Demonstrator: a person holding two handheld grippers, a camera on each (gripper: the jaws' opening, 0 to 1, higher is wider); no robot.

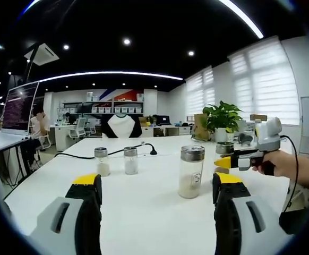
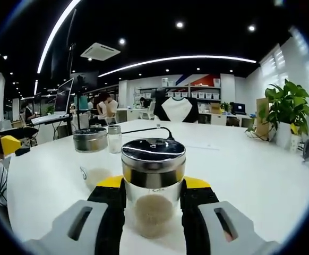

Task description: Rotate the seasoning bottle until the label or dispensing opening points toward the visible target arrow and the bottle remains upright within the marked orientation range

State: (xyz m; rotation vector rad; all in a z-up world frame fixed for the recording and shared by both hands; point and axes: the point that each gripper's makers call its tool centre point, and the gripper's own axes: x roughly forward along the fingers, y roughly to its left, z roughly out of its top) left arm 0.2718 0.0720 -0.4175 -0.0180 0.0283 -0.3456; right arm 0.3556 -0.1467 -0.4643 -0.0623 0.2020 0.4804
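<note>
In the left gripper view, the left gripper hangs low over the white table with its jaws spread wide and nothing between them. Straight ahead of it, a little toward its right jaw, a tall seasoning bottle stands upright with pale powder in its base. Beyond that bottle, on its right, the right gripper comes in held by a hand, its yellow tip against a second steel-capped bottle whose body I can barely make out. Two small shakers stand side by side well to the left of the tall bottle, near a black cable. In the right gripper view, the right gripper has the gripped bottle between its jaws, both pads pressed to the glass just under the cap; its long axis is vertical. A neighbouring bottle stands just behind it on the left. I see no target arrow on the table, and the label's facing is unclear, so the twist belongs to the right hand, about that upright axis.
</note>
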